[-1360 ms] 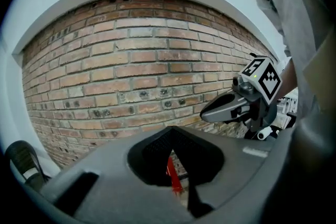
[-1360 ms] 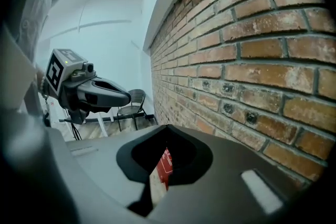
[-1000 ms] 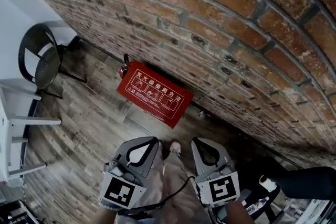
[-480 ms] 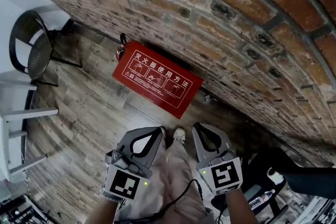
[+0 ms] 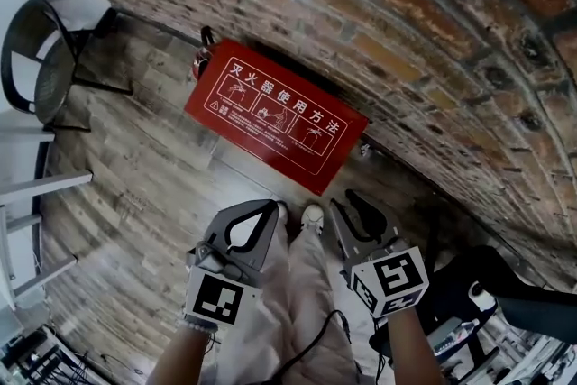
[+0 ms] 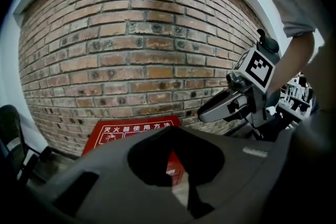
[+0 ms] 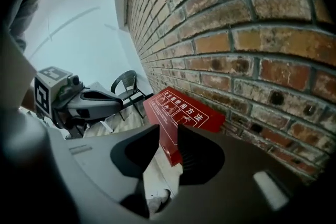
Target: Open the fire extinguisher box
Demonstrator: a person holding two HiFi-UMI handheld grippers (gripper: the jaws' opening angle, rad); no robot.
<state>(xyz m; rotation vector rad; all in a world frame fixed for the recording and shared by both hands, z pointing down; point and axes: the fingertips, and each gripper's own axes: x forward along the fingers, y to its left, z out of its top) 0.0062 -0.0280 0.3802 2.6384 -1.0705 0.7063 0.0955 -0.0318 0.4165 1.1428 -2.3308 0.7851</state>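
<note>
Now the fire extinguisher box [image 5: 275, 114] fills more of the head view than it did a second ago. Both grippers have come down toward it, though neither touches it yet. It lies flat on the floor with its long back edge against the foot of the brick wall [image 5: 388, 13], and its lid is still shut. The right gripper [image 5: 347, 199], on the near side of the box, has just been opening its jaws; they stand a little apart with nothing between them. The left gripper [image 5: 271, 206], also short of the box's near edge, has its jaws together and empty. I judge this to be the approach, with the right readying to catch the lid's edge.

The box looks like painted sheet metal — a smooth red rectangle with crisp corners and white printed diagrams on the lid. A dark fitting [image 5: 203, 59] pokes out at the box's left end, perhaps an extinguisher's head. Behind the box the bricks are rough and pitted. Grey wood-grain planks [image 5: 135, 185] run in front of the box. Well left of the box stands a dark chair [image 5: 45, 72] with a rounded back.
</note>
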